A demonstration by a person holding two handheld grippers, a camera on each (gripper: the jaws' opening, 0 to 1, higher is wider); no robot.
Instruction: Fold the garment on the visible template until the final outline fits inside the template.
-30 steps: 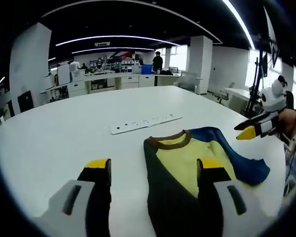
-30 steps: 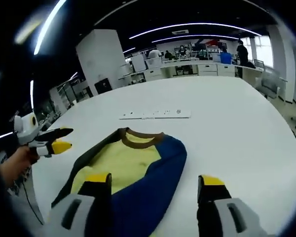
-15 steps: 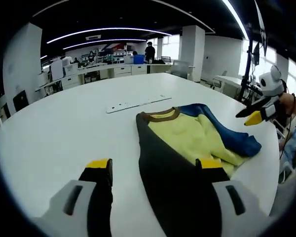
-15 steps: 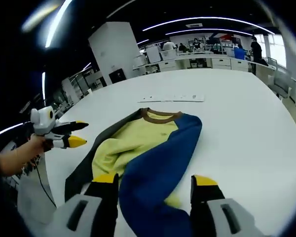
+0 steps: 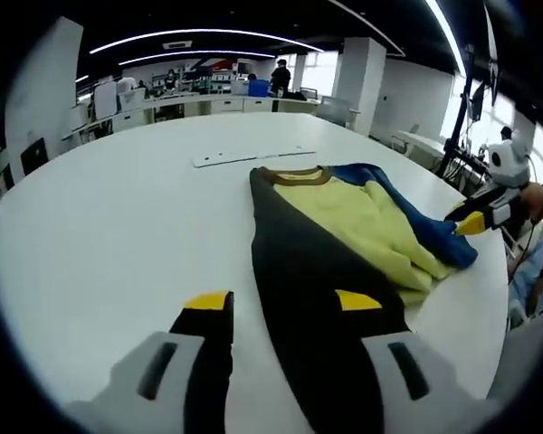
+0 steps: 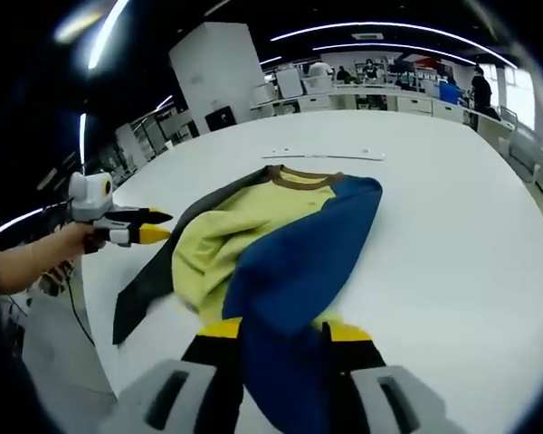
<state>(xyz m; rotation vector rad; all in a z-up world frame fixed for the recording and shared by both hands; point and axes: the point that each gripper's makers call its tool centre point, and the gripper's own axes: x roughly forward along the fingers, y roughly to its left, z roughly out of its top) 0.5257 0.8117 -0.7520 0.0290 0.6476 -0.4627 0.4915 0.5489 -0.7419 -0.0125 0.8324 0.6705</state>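
A sweater with a yellow body [image 5: 353, 221], brown collar, dark grey sleeve [image 5: 308, 271] and blue sleeve [image 5: 416, 226] lies on the white table [image 5: 118, 208]. My left gripper [image 5: 282, 301] is open low over the table, and the grey sleeve's end lies between its jaws. My right gripper [image 6: 285, 330] is open, its jaws on either side of the blue sleeve [image 6: 299, 262], which is folded across the yellow body [image 6: 226, 231]. From the left gripper view, the right gripper [image 5: 472, 222] sits at the blue sleeve's end. A hand holds the left gripper [image 6: 154, 228] by the grey sleeve [image 6: 149, 280].
A white power strip [image 5: 253, 156] lies on the table beyond the collar, also seen as the strip [image 6: 326, 155]. The table's edge [image 5: 489, 298] runs close to the sweater's bottom. Desks, pillars and people stand far behind.
Both grippers have dropped lower and closer to the sweater's sleeves. Each pair of jaws has narrowed around its sleeve. The blue sleeve lies further across the yellow body.
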